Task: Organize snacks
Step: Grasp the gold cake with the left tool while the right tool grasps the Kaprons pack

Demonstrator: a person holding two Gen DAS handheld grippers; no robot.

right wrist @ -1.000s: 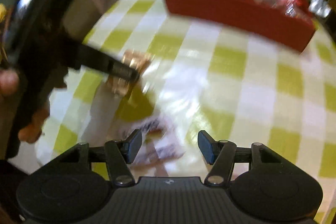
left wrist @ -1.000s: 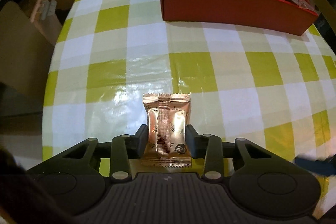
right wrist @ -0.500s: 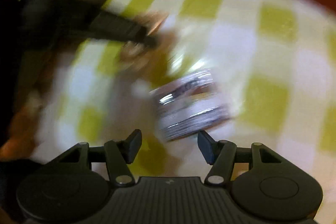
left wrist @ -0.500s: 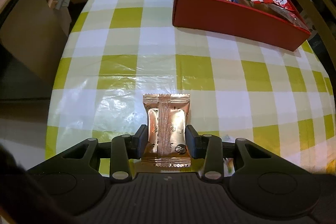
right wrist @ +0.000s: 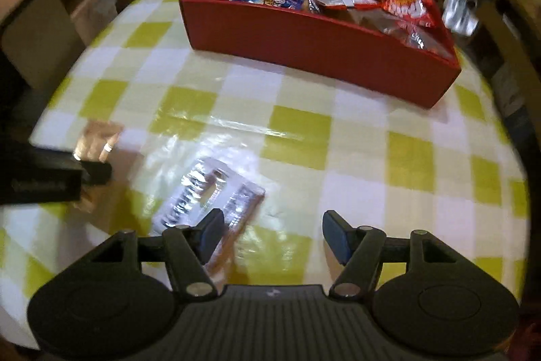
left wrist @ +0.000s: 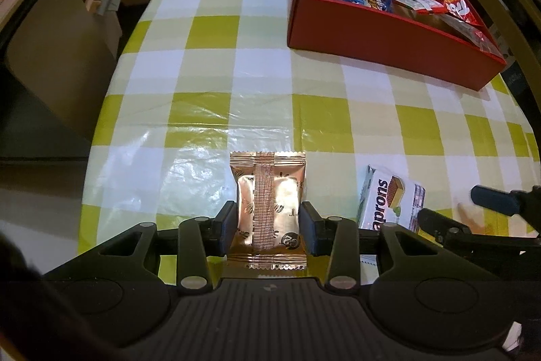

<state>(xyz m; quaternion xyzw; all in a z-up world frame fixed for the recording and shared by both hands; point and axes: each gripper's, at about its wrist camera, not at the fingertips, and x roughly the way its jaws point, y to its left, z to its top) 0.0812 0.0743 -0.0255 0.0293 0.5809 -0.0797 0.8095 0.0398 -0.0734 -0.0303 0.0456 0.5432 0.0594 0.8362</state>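
The glossy plastic tablecloth [left wrist: 263, 83] is checked in yellow-green, pale green and white squares. At one o'clock sits a plain red rectangular cardboard box [left wrist: 382, 36] holding blue-and-white, white and red-and-white snack bags. A shiny copper-gold foil packet [left wrist: 268, 208] carries small dark marks. At four o'clock lies a white wafer packet [left wrist: 389, 202] with dark lettering.

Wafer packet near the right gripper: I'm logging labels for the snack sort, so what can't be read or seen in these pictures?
- Wafer packet: right wrist view blurs its print; in the left wrist view the left gripper body cuts off its near end.
- Gold packet: left fingers cover its sides.
- Red box: lower snacks hidden by its front wall.
- Right gripper, opening: nothing between its fingers.
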